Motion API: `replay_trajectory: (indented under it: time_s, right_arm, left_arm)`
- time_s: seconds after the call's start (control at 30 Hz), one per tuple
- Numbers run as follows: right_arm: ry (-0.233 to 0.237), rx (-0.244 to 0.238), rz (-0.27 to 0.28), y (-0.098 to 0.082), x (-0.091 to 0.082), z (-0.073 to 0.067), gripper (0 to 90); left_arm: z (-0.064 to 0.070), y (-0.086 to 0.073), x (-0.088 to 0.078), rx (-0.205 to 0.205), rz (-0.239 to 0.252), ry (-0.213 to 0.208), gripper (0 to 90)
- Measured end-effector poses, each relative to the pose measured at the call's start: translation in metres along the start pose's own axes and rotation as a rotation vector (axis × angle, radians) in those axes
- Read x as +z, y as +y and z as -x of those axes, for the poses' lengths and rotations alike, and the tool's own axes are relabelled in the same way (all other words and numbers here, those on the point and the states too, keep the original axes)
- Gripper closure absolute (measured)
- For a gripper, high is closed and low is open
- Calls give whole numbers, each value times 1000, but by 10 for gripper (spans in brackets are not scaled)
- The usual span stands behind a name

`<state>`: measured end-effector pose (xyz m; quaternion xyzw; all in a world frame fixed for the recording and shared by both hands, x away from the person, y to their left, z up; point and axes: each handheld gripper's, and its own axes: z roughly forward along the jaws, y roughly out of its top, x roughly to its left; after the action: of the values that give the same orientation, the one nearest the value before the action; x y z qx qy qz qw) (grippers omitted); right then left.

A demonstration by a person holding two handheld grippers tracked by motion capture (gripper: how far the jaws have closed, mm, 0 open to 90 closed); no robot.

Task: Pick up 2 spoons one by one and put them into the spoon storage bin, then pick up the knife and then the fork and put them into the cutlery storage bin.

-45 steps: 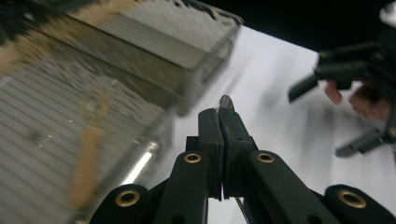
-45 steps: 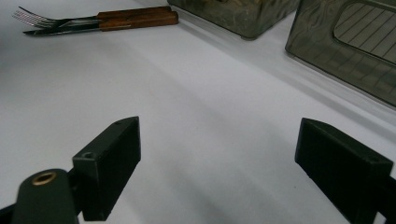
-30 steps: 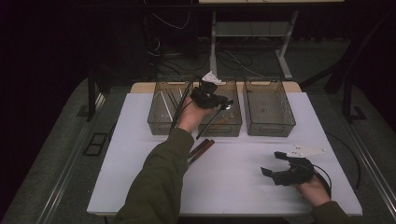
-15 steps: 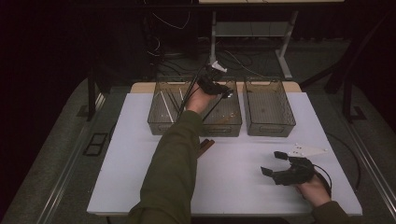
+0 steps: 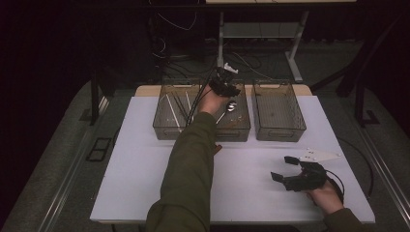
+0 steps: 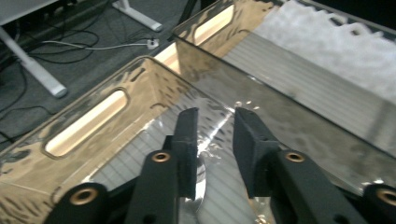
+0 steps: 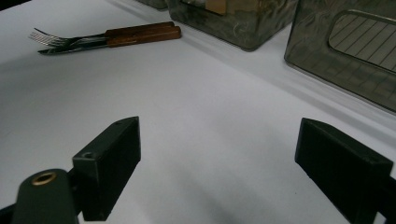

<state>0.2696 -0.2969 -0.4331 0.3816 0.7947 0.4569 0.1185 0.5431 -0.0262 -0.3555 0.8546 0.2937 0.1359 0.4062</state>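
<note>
Over the middle bin: the left tool (image 5: 227,87) hangs at the end of an outstretched sleeve, pointed down into the clear middle bin (image 5: 238,129).
Left tool state: its jaws have just been opening and now stand a narrow gap apart; in the left gripper view (image 6: 215,135) a shiny piece of metal lies below that gap, and the pads do not press on it.
Spoon: it lies inside the middle bin (image 5: 231,107), just beside the left hand, its bowl toward the far wall.
Right tool: it rests low at the near right of the white counter (image 5: 145,159), jaws spread wide with nothing between them (image 5: 281,168); its own view shows bare counter between the two pads (image 7: 233,154).
Left bin: it holds a few long thin utensils (image 5: 175,107).
Right bin: it looks bare inside (image 5: 278,111).
Step in hand: this is judged to be the letting-go of the spoon into its bin, part of sorting cutlery by kind.
Still to sort: a fork and knife with wooden handles (image 7: 107,37) lie side by side on the counter in front of the bins.
Next move: probably lift the left tool straight up clear of the bin walls, then bring it back to the fork and knife, with the jaws wide enough to pinch one handle and leave the other lying.
</note>
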Motion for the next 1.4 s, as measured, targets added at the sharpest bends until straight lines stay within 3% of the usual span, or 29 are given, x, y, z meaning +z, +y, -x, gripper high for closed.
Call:
replay_trajectory:
  time_s: [0.07,0.3,0.77,1.0,1.4]
  right_arm:
    - [0,2,-1,0,0,-1,144]
    - [-4,0,-1,1,-1,0,144]
    - [-14,-13,-13,1,1,-1,144]
    - [-17,-14,-19,0,2,-1,144]
    - [-18,-8,-19,0,2,0,144]
  left_arm:
    - [3,0,-7,18,6,-10,630]
    - [24,-8,-40,20,54,-57,510]
    - [58,-33,-102,52,76,-107,387]
    - [72,-51,-116,62,79,-133,350]
    - [79,-98,-131,10,100,-142,317]
